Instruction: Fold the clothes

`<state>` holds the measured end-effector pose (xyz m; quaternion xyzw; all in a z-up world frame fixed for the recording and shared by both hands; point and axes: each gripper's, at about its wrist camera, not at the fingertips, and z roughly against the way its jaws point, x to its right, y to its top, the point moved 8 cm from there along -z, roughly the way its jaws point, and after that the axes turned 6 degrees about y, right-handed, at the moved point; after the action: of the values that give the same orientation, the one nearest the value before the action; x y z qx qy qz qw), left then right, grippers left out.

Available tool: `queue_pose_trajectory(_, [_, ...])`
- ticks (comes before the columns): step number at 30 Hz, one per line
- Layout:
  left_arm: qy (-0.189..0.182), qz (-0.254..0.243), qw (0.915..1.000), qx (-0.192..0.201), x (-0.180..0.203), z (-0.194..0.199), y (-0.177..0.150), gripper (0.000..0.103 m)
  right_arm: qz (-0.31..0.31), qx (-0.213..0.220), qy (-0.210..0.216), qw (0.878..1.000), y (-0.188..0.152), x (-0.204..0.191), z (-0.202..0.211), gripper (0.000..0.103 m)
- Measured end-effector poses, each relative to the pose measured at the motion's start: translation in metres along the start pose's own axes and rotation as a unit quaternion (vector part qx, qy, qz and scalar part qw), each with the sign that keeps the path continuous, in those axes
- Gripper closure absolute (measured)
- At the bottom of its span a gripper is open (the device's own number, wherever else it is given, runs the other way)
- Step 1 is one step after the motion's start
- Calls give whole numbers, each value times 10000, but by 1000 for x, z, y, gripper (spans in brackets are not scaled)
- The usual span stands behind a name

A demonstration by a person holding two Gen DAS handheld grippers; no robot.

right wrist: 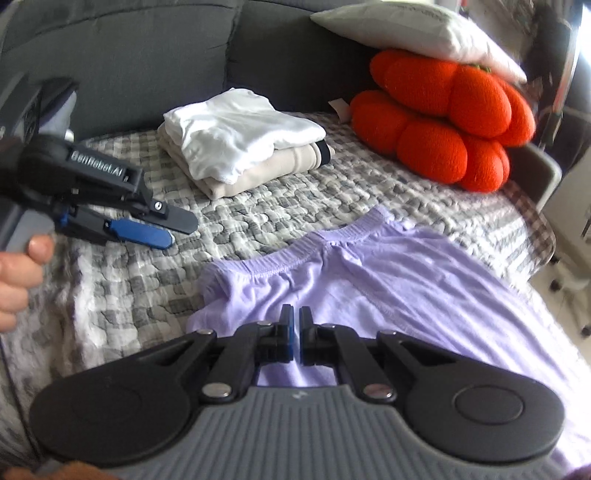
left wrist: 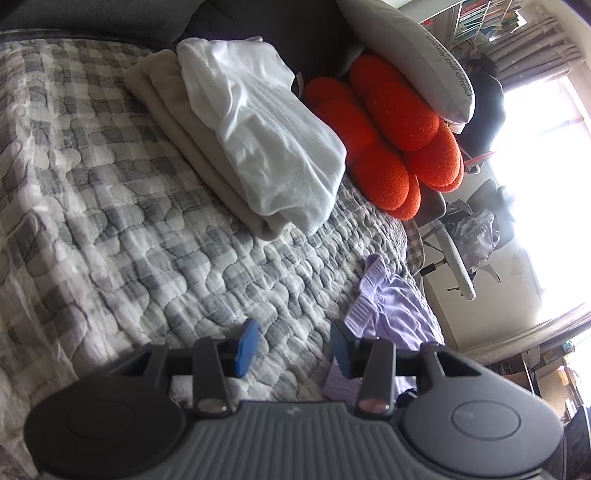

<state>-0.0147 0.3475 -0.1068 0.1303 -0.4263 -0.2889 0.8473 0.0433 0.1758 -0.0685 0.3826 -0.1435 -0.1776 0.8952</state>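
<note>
Lavender shorts (right wrist: 388, 280) with an elastic waistband lie spread on the checked quilt (right wrist: 295, 199). My right gripper (right wrist: 295, 319) hovers low over their near part. It is shut to a thin slit, with no cloth visibly pinched. My left gripper (left wrist: 293, 349) is open over bare quilt (left wrist: 147, 240), empty, with the lavender shorts (left wrist: 391, 310) just to its right. In the right wrist view the left gripper (right wrist: 183, 232) hangs above the quilt left of the waistband, held by a hand (right wrist: 18, 273).
A folded stack, white garment (right wrist: 236, 129) on beige garment (right wrist: 273, 166), lies near the grey headboard (right wrist: 147, 55). An orange cushion (right wrist: 450, 125) and grey pillow (right wrist: 413, 33) fill the far right corner. An office chair (left wrist: 461, 236) stands beyond the bed edge.
</note>
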Motion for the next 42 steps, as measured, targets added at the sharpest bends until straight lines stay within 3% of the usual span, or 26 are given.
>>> queue_pose_trajectory(1, [40, -22, 10000, 55, 0, 2, 2, 58, 63, 43, 11, 10000, 0, -2, 0, 87])
queue_pose_trajectory(3, [119, -66, 9998, 166, 0, 8, 7, 55, 189, 147, 63, 9997, 1, -8, 1, 79])
queue_pose_trajectory(5, [199, -109, 9994, 276, 0, 13, 12, 54, 341, 241, 66, 9991, 3, -13, 1, 58])
queue_pose_trajectory(6, [239, -131, 9991, 331, 0, 15, 14, 53, 399, 268, 60, 9988, 4, -16, 1, 57])
queue_pose_trajectory(13, [308, -215, 9987, 339, 1, 14, 14, 53, 732, 376, 146, 9965, 12, -30, -4, 57])
queue_pose_trajectory(18, [275, -223, 9990, 262, 3, 11, 12, 53, 1313, 388, 186, 9904, 24, -50, -17, 57])
queue_pose_trajectory(19, [275, -197, 9991, 260, 2, 11, 12, 53, 1386, 318, 169, 9897, 25, -52, -22, 61])
queue_pose_trajectory(22, [271, -114, 9993, 248, -1, 11, 13, 53, 1424, -41, -62, 9898, 20, -49, -43, 94])
queue_pose_trajectory(25, [252, -78, 9995, 198, -1, 10, 11, 52, 830, 48, -17, 9965, 19, -33, -34, 95])
queue_pose_trajectory(27, [147, -13, 9998, 125, 1, 9, 9, 52, 42, 278, 320, 9991, 18, -16, -19, 94])
queue_pose_trajectory(29, [-51, 100, 9999, -16, 6, 7, 4, 52, -742, 437, 506, 9950, 16, 5, -6, 94])
queue_pose_trajectory(32, [-310, 241, 9988, -296, 17, 1, -6, 51, -1362, 515, 505, 9881, 11, 28, 3, 94])
queue_pose_trajectory(35, [-487, 320, 9967, -564, 31, -4, -17, 51, -1726, 448, 717, 9814, 5, 32, 2, 94])
queue_pose_trajectory(42, [-627, 350, 9943, -787, 66, -23, -28, 49, -1739, 414, 819, 9805, 2, 29, 2, 94])
